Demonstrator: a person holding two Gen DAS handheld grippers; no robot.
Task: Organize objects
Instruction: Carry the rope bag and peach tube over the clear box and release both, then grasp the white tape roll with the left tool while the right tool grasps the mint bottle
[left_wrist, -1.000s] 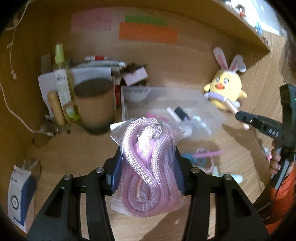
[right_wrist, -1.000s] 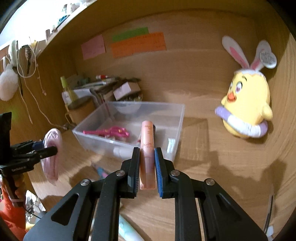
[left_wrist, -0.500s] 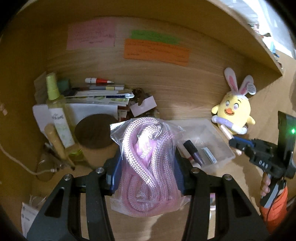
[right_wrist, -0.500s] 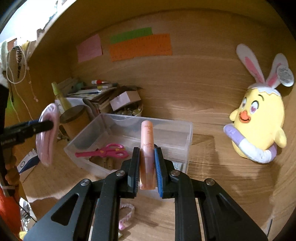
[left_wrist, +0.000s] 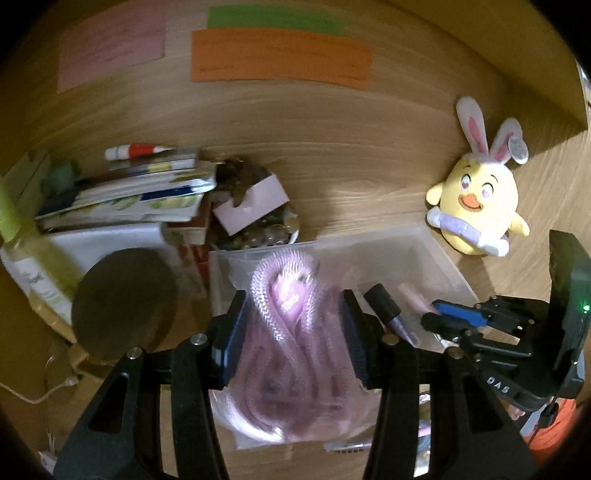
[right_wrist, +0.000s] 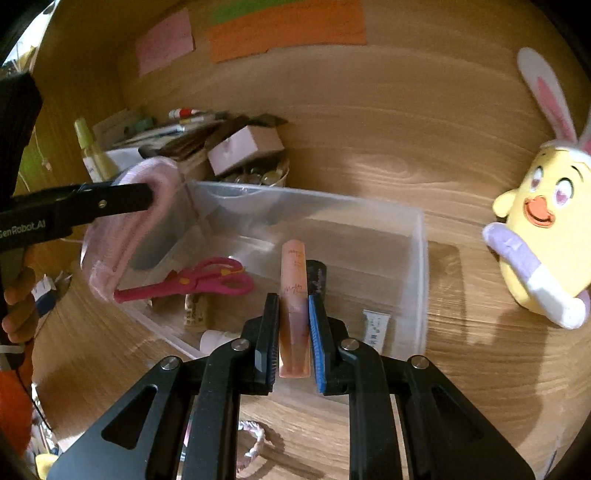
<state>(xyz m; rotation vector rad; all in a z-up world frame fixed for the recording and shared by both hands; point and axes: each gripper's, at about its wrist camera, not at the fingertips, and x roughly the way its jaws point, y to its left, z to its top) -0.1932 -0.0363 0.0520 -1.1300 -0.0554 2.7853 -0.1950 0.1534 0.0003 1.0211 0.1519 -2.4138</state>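
My left gripper (left_wrist: 293, 317) is shut on a clear bag of pink rope (left_wrist: 291, 350), held above the left end of the clear plastic bin (left_wrist: 439, 258). It also shows in the right wrist view (right_wrist: 122, 199) with the rope bag (right_wrist: 122, 236) at the bin's left rim. My right gripper (right_wrist: 293, 317) is shut on a peach tube (right_wrist: 293, 291), held upright over the bin (right_wrist: 421, 266). In the bin lie pink scissors (right_wrist: 195, 282), a dark tube (right_wrist: 316, 277) and a small white tube (right_wrist: 376, 328). The right gripper (left_wrist: 454, 317) shows in the left view too.
A yellow bunny-eared plush (right_wrist: 543, 236) sits right of the bin. Behind the bin are a pink box (right_wrist: 243, 147) over a bowl of pebbles, stacked papers with markers (left_wrist: 122, 184), a spray bottle (right_wrist: 90, 151) and a brown-lidded jar (left_wrist: 122, 295). A braided loop (right_wrist: 255, 439) lies on the desk near me.
Both grippers moved in closer and over the bin. The rope bag now hangs at the bin's left end and the peach tube is over its middle.
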